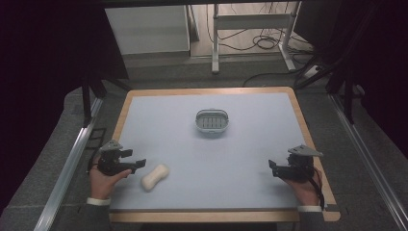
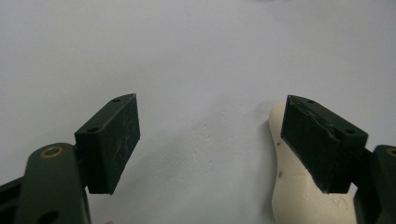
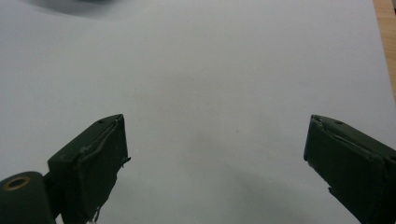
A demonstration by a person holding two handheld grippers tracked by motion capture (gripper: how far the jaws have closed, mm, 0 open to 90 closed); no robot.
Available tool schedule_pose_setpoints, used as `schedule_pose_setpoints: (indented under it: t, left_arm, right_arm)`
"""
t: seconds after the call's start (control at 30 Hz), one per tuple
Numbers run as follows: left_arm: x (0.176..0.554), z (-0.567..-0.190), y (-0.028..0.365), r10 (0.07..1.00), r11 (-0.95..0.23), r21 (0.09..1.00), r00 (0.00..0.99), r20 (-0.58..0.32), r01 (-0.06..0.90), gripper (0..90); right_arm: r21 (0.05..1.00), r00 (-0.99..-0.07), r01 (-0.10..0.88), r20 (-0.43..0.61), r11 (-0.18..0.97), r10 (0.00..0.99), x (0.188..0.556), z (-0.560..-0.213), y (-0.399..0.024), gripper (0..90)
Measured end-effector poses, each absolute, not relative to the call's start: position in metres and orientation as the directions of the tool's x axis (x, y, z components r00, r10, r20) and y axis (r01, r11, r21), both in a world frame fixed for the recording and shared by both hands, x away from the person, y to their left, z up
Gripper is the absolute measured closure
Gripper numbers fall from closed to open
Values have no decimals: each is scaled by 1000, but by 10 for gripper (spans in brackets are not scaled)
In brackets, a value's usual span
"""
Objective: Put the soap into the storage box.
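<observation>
A cream, peanut-shaped bar of soap (image 1: 155, 177) lies on the pale blue mat near the front left. My left gripper (image 1: 136, 161) sits just left of it, open, its jaws pointing right. In the left gripper view the soap (image 2: 299, 196) lies behind and below the right-hand jaw, with nothing between the jaws of the left gripper (image 2: 212, 140). A grey oval soap dish (image 1: 211, 121) with a slatted insert stands at the mat's centre back. My right gripper (image 1: 272, 167) rests at the front right, open and holding nothing, jaws pointing left; the right gripper (image 3: 215, 154) looks over bare mat.
The mat lies on a wooden-edged board (image 1: 308, 130). Metal rails (image 1: 72, 159) run along both sides of the table. Beyond the far edge are a white table frame (image 1: 250, 29) and cables on the floor.
</observation>
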State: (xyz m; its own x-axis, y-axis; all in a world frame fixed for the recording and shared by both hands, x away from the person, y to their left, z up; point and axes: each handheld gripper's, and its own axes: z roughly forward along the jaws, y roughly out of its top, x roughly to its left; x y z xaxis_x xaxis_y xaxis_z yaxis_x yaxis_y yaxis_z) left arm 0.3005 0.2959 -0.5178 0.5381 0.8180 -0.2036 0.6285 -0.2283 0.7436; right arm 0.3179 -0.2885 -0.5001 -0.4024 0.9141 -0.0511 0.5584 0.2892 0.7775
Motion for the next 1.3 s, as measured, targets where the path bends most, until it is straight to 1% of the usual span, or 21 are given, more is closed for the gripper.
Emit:
schedule_pose_setpoints:
  t: [0.27,0.5,0.6,0.77,1.03,1.17,1.3]
  left_arm:
    - [300,-518,298,832,-232,740,523,-185,631,200]
    - [300,-522,292,850,-257,715,504,-152,650,199]
    - [300,-525,291,856,-263,699,495,-150,665,195]
    - [298,-527,291,859,-258,698,489,-150,668,195]
    - [296,-521,292,851,-250,712,500,-162,656,194]
    - [299,-519,288,854,-285,699,505,-125,656,195]
    - [301,-518,285,845,-293,695,519,-134,656,194]
  right_arm:
    - [770,-427,560,-47,305,903,320,-501,-286,60]
    - [752,-424,593,-13,288,906,323,-510,-291,60]
    - [754,-427,589,-15,291,904,323,-510,-295,60]
    - [760,-418,584,-21,287,908,323,-510,-301,60]
    - [756,-413,585,-33,292,910,322,-512,-300,60]
    - [755,-403,585,-44,295,914,320,-514,-301,60]
    - [760,-394,585,-40,284,918,317,-512,-304,60]
